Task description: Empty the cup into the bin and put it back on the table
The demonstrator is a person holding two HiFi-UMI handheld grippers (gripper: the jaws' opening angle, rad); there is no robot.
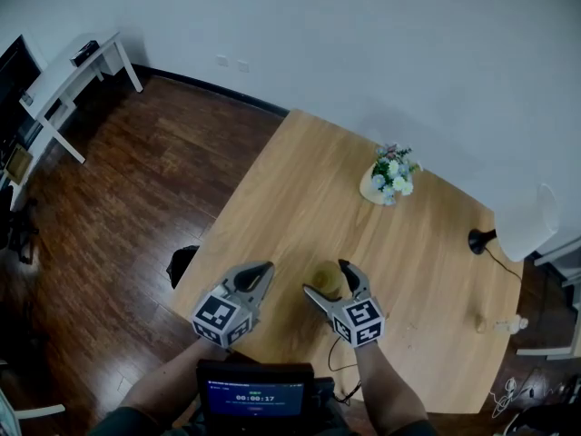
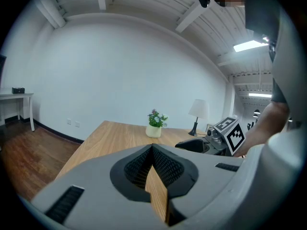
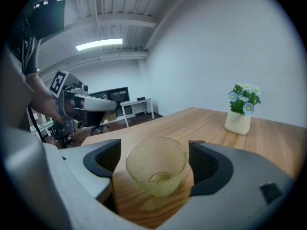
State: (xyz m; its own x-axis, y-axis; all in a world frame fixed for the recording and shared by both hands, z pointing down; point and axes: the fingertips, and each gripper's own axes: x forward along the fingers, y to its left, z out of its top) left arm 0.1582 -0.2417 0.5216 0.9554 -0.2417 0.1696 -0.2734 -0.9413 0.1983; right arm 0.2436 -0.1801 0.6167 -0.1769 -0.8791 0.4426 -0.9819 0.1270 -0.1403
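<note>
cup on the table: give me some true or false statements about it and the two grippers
The cup stands upright on the table. True.
The right gripper clamps the cup. False: its jaws stand open on either side of it.
The cup is full. False: it looks empty.
The left gripper holds nothing. True.
The flower pot lies tipped over. False: it stands upright.
</note>
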